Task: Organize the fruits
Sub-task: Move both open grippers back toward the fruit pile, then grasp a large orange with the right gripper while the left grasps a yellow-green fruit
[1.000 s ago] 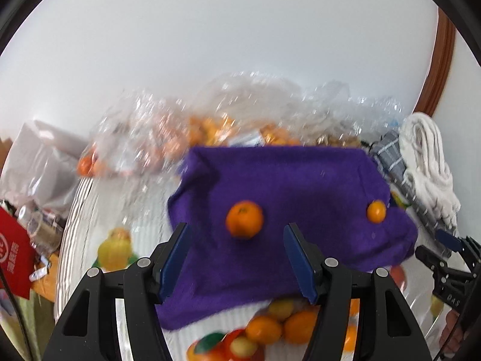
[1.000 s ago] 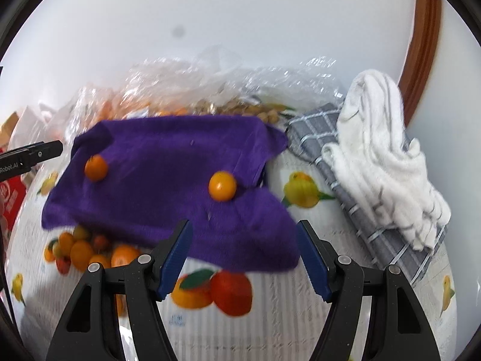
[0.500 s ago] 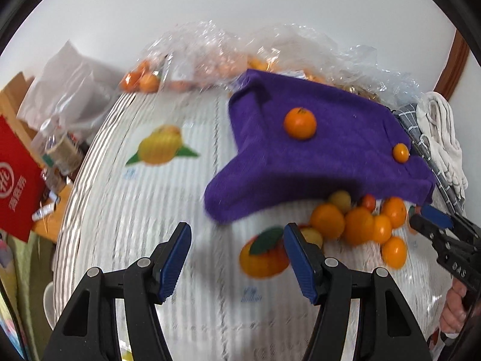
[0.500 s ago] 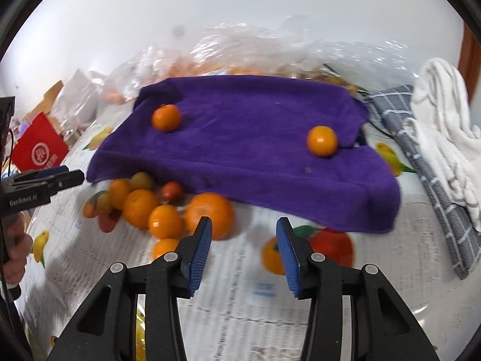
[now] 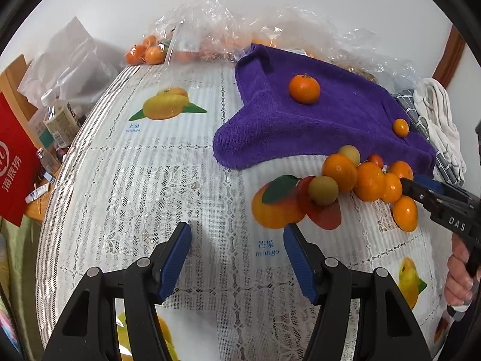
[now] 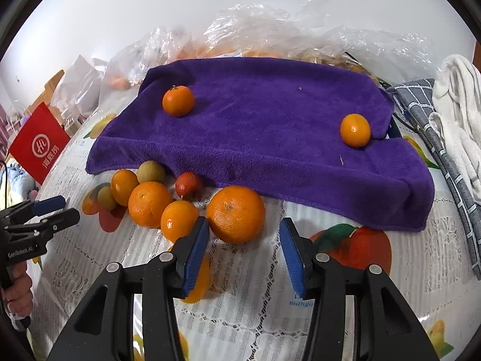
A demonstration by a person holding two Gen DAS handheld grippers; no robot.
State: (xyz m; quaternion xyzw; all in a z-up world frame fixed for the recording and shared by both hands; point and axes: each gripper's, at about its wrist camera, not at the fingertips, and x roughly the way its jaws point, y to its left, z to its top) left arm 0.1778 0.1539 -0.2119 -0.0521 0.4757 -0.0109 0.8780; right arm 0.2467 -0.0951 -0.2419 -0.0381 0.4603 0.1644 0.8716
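A purple towel [image 6: 270, 126] lies on the table with a tangerine [image 6: 178, 101] at its left and a small orange [image 6: 355, 130] at its right. In front of it sits a cluster of several fruits: a large orange [image 6: 236, 213], smaller oranges [image 6: 149, 200], yellow-green fruits [image 6: 151, 172] and a small red one [image 6: 188, 184]. My right gripper [image 6: 243, 242] is open, just in front of the large orange. My left gripper [image 5: 237, 249] is open and empty over the tablecloth, left of the cluster [image 5: 360, 177]. The towel [image 5: 315, 120] shows there too.
A white lace tablecloth with printed fruit [image 5: 135, 180] covers the table. Clear plastic bags of oranges [image 5: 210, 30] stand behind the towel. A grey checked cloth and white towel [image 6: 451, 114] lie at the right. A red bag [image 5: 15, 156] and bottle [image 5: 58, 120] stand off the left edge.
Both grippers have pulled back and lowered from over the towel to the table's front. The right gripper opened wider and closed in on the large orange.
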